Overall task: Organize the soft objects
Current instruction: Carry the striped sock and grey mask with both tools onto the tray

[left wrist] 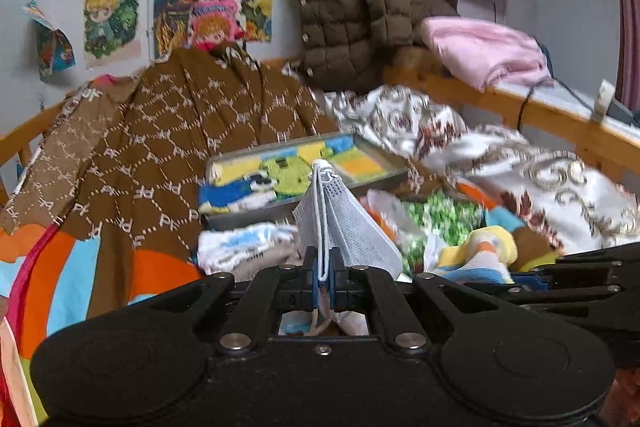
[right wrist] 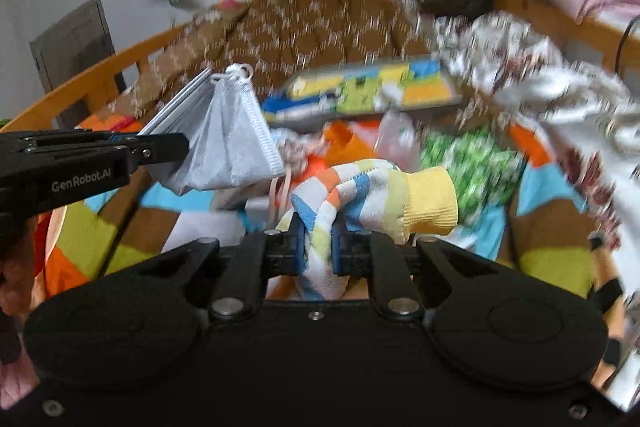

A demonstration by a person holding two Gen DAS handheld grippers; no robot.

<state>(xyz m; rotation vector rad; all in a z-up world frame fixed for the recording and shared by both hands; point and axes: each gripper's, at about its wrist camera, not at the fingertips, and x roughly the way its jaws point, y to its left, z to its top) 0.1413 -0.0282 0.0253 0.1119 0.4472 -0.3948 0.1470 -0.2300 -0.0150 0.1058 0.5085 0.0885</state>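
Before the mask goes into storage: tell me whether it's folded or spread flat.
Folded. The face mask hangs doubled over, its halves together, pinched in the left gripper.

Striped sock (right wrist: 360, 195) lower end hidden behind right claw (right wrist: 318, 247); bedding beyond motion-blurred.

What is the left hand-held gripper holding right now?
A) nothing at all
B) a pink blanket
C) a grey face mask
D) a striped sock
C: the left hand-held gripper is shut on a grey face mask, which stands up between its fingers; the right hand-held gripper holds the striped sock.
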